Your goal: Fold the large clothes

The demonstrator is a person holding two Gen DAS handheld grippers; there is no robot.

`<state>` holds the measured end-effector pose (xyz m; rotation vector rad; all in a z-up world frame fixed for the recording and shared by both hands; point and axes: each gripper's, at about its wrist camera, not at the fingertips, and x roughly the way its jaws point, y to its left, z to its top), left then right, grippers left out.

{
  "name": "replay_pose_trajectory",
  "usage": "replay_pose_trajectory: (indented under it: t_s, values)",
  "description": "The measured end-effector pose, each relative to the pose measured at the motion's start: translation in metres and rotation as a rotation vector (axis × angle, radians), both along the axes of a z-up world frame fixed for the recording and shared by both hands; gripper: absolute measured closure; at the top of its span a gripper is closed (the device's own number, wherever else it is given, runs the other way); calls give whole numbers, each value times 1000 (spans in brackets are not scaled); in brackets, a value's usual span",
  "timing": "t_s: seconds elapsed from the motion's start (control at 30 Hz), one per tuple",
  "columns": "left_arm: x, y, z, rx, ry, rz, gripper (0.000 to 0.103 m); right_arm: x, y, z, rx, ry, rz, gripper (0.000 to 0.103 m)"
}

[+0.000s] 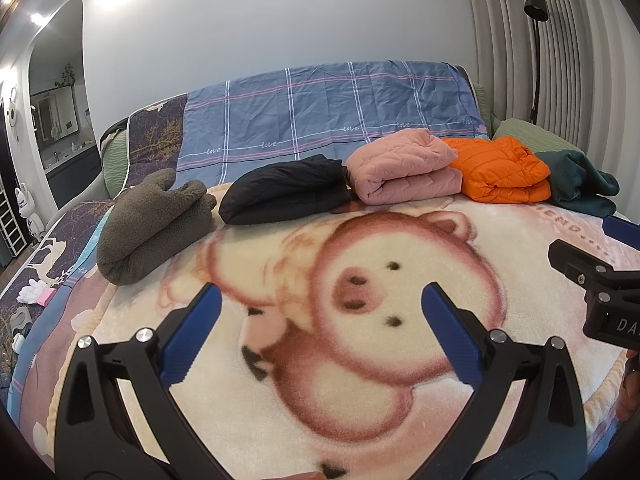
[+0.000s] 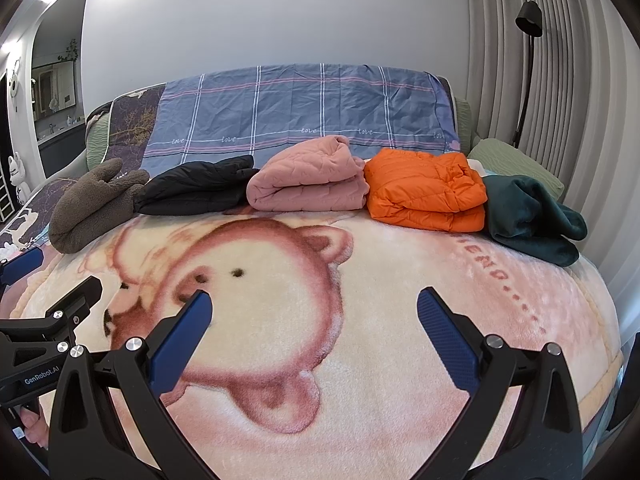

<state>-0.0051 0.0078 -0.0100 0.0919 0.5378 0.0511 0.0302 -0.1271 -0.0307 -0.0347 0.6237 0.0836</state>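
Several folded garments lie in a row across the far side of the bed: a brown fleece (image 1: 154,222) (image 2: 94,204), a black jacket (image 1: 286,190) (image 2: 198,192), a pink quilted jacket (image 1: 404,166) (image 2: 308,176), an orange puffer jacket (image 1: 500,170) (image 2: 424,188) and a dark green fleece (image 1: 580,180) (image 2: 532,218). My left gripper (image 1: 322,296) is open and empty above the pig-print blanket (image 1: 280,420) (image 2: 380,264). My right gripper (image 2: 314,300) is open and empty over the same blanket. Each gripper shows at the edge of the other's view.
A blue plaid sheet (image 1: 328,108) (image 2: 296,108) covers the headboard. A green pillow (image 2: 516,160) lies at the far right. A black floor lamp (image 2: 526,68) stands by the curtains. White gloves (image 1: 34,292) lie on the bed's left edge.
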Motion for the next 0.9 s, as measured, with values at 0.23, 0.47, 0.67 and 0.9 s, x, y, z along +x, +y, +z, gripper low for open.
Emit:
replay_pose_trajectory:
  t_s: [0.23,0.47,0.67,0.9]
  values:
    - [-5,5,9,-20,-56,65,2,-3,1,5,-39,-44,-19,1]
    - [-9,5,16,1,-78,162,2,-9,-3,13,-23,-97,-16,1]
    - [-3,0,8,14,34,117,2,-8,0,12,-36,-78,4,1]
    - [-8,-9,10,49,2,79,2,-5,-1,7,-26,-52,9,1]
